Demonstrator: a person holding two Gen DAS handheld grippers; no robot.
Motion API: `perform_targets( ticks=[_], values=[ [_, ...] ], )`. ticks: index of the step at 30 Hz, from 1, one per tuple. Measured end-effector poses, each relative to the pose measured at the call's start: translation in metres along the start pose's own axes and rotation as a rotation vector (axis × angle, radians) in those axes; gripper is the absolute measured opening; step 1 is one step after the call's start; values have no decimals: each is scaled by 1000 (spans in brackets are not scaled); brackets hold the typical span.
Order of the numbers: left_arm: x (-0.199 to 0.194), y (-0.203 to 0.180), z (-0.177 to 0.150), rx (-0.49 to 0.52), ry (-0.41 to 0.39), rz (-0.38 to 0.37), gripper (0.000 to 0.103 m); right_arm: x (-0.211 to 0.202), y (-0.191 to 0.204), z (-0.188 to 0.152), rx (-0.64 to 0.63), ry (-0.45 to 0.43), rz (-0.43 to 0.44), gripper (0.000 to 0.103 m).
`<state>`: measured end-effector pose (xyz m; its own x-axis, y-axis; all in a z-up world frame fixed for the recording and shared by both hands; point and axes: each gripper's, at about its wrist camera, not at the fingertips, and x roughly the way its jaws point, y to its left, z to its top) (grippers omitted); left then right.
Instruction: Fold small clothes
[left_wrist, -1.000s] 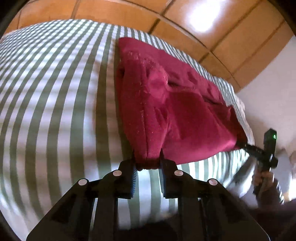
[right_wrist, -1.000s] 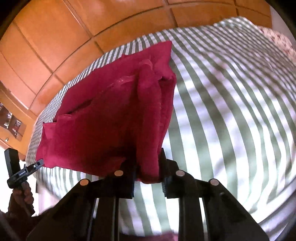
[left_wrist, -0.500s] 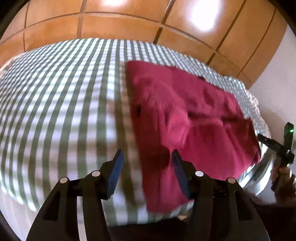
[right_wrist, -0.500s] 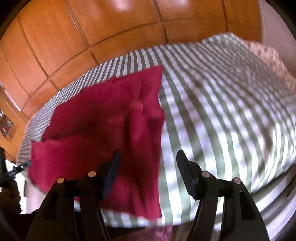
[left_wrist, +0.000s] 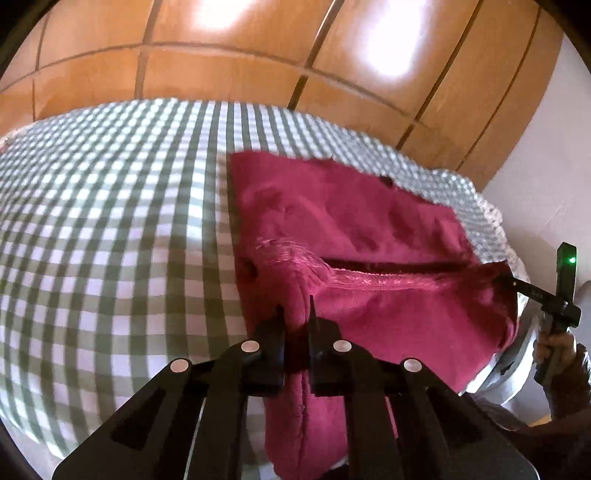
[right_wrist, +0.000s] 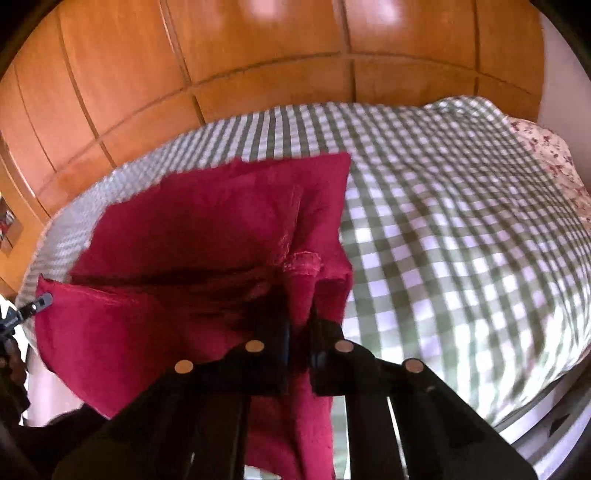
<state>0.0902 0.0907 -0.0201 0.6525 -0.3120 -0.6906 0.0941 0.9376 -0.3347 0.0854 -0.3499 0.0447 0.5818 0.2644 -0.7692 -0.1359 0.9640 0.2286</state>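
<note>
Left wrist view: the left gripper (left_wrist: 295, 325) pinches the near edge of the red garment (left_wrist: 351, 229), which lies at the bed's (left_wrist: 110, 229) near right corner.

Right wrist view: the right gripper (right_wrist: 299, 328) is clamped on the garment's other near corner.

green checked bedspread (left_wrist: 110, 229), wooden panelled wall (right_wrist: 258, 74), floral pillow (right_wrist: 554, 158)

Garment (left_wrist: 354, 314) btm edge cut off

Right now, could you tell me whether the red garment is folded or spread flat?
Partly folded: the garment has a layer doubled over, and both grippers, left and right, pinch its near edge.
</note>
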Motion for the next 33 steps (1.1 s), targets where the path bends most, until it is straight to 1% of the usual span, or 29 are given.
perform_targets(
  ticks=[3,5,7,10,11,13,15,16,17,18,20,22,23,24,25,26,27,28,29,30,31,32,33],
  values=[
    [-15,-9,12,25,-58,-4,7,-14,1,15,37,-49,25,7],
    [-18,-12,26,32,-96,-7,7,-13,-1,35,65,-85,42,7],
    [-15,-11,47,28,-133,-11,7,-7,-1,54,77,-107,40,7],
    [1,-10,82,22,-175,8,7,21,-7,99,126,-139,46,7],
    [13,-7,97,20,-182,22,7,30,-9,109,138,-142,41,7],
    [32,-2,117,18,-188,54,7,53,-13,131,166,-142,31,7],
    [59,8,134,-1,-169,92,7,86,-8,149,153,-133,-22,7],
    [72,13,141,-7,-161,127,7,98,-9,153,155,-123,-31,7],
    [90,20,148,-28,-140,157,7,120,-8,158,158,-100,-53,7],
    [100,25,151,-40,-121,172,7,134,-7,157,146,-85,-78,7],
    [127,31,154,-42,-75,228,7,161,-9,154,136,-39,-117,7],
    [146,35,151,-34,-25,262,7,181,-12,148,123,3,-144,7],
    [155,37,150,-23,-7,285,7,187,-16,145,128,7,-151,11],
    [162,38,147,-14,24,292,7,187,-19,144,142,5,-141,15],
    [164,38,146,-11,36,294,7,185,-23,144,156,1,-129,21],
    [162,38,147,-12,28,296,8,179,-25,144,164,-8,-121,32],
    [155,37,148,-17,13,315,19,172,-26,145,161,-20,-127,47],
    [150,36,149,-20,3,335,34,160,-25,145,149,-46,-128,51],
    [141,34,148,-24,-20,359,40,150,-22,145,135,-67,-125,54],
    [127,31,147,-29,-60,357,47,139,-18,143,121,-87,-113,56],
    [112,27,143,-29,-101,339,50,126,-15,140,107,-106,-92,59],
    [103,21,140,-23,-123,330,51,112,-8,134,87,-126,-63,63],
    [89,13,131,-3,-148,310,51,98,0,126,59,-135,-29,65]
  ],
)
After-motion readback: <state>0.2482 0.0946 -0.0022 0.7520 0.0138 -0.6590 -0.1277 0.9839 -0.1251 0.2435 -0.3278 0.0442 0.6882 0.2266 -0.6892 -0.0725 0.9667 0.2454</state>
